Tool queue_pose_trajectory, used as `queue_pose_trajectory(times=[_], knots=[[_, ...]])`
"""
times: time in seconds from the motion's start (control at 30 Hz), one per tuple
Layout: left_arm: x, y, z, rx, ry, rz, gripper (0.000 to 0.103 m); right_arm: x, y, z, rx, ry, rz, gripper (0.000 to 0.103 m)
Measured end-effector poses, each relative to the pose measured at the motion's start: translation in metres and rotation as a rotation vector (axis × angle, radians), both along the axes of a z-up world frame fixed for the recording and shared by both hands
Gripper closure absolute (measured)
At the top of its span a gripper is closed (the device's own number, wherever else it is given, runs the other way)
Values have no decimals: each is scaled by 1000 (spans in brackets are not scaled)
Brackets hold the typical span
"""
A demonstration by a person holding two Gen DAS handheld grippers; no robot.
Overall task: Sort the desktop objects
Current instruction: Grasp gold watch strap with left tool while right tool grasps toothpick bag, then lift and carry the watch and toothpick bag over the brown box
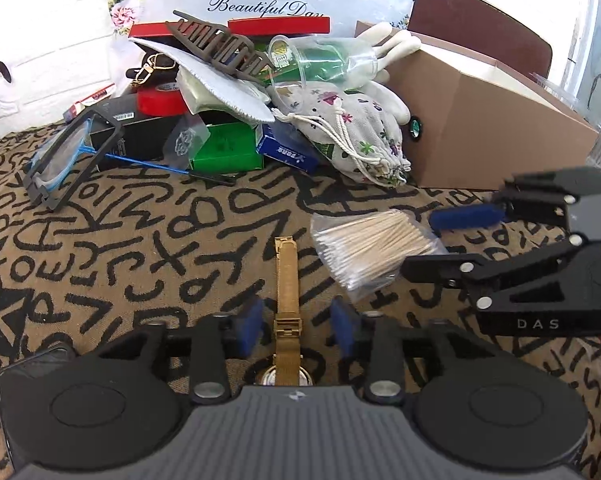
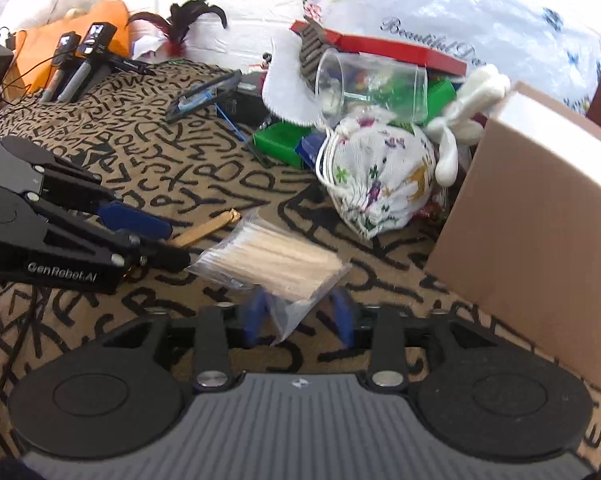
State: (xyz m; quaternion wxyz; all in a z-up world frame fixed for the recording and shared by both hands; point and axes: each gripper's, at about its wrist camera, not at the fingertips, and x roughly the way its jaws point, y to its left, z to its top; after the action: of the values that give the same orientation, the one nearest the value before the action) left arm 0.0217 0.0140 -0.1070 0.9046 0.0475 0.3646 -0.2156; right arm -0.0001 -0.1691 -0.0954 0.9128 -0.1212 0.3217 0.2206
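Straddling the gold mesh watch (image 1: 287,312) with my left gripper (image 1: 296,326), I have its blue pads about half open on either side of the strap, not pressing it; the watch lies flat on the lettered cloth (image 1: 140,248), well in front of the cardboard box (image 1: 480,128). My right gripper (image 2: 300,320) stands about half open too, around the loose plastic corner of the bag of cotton swabs (image 2: 276,256), which lies between the watch and the box. Its pads look clear of the plastic (blur makes this hard to be sure of).

I judge the step in hand to be two pickups at once, neither object yet held. Next I need to close both sets of fingers firmly; the thin bag corner may slip, so a bite nearer the swabs seems wiser. The box looks the likely place to carry them, though the pictures don't settle that.
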Motion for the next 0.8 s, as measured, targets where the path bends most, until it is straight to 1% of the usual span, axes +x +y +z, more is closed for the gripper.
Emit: queue_pose_trajectory(times=[0.03,0.1,0.13,0.17,0.23,0.3,0.37,0.47,0.53,0.57,0.6,0.67,0.7,0.77,0.8], knots=[[0,0,0,0,0,-8,52,0,0,1,-3,-13,20,49],[0,-2,-1,9,-9,-14,54,4,1,0,-36,-33,59,42],[0,-2,-2,12,-14,-20,54,6,2,0,-50,-43,83,42],[0,-3,-3,13,-20,-23,57,11,2,-1,-57,-44,115,42],[1,-3,-3,15,-27,-29,66,20,3,-3,-62,-29,155,42],[4,-1,-2,15,-20,-27,80,28,4,-7,-37,1,185,41],[7,0,-1,13,-7,-21,89,34,3,-8,-3,9,194,39],[7,2,1,16,6,-28,89,41,3,-10,33,14,179,39],[5,3,3,19,18,-40,89,41,5,-12,39,3,185,37],[3,5,4,18,25,-45,86,41,7,-12,30,-4,196,35],[1,6,4,14,33,-53,78,40,8,-11,20,-9,211,31],[-1,8,2,5,33,-62,74,41,10,-11,6,-11,240,31],[-2,7,1,9,26,-60,74,42,11,-11,-5,-12,249,31],[-2,4,0,17,18,-59,75,46,14,-12,-4,-13,248,32],[-2,4,1,23,17,-62,81,48,14,-14,8,-3,235,42]])
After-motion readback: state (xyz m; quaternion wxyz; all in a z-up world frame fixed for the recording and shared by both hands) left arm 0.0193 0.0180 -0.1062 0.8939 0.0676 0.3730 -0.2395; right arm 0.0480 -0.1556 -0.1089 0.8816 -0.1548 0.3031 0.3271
